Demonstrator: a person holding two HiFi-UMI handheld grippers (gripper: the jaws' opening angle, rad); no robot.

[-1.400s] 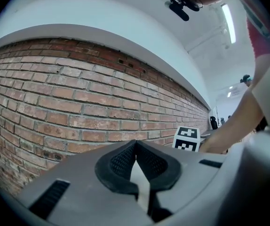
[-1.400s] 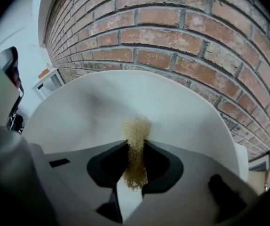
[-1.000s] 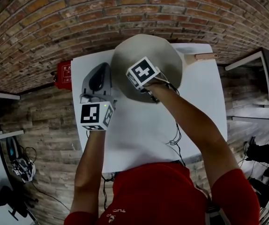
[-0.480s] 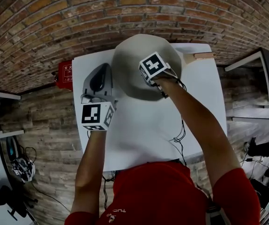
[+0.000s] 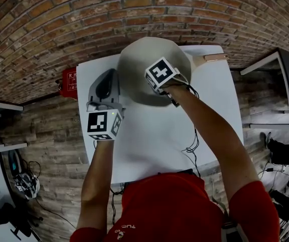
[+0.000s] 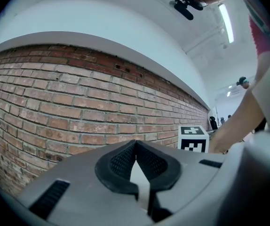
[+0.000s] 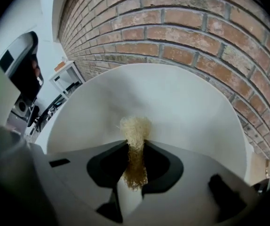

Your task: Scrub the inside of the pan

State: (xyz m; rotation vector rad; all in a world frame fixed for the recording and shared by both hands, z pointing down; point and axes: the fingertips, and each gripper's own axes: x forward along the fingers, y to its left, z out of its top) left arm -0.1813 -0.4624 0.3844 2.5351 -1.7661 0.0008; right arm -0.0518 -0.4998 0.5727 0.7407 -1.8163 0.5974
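Straw-coloured fibrous scrubber (image 7: 135, 131) is pinched between the closed jaws of the right gripper (image 7: 135, 147), its tuft poking out inside the pale grey round pan (image 7: 186, 102). That pan (image 5: 134, 59) stands at the far side of the white table (image 5: 149, 135), its handle pointing right. Left gripper (image 6: 136, 145), jaws together on nothing, sits just left of the pan, facing the red brick wall (image 6: 78, 102).
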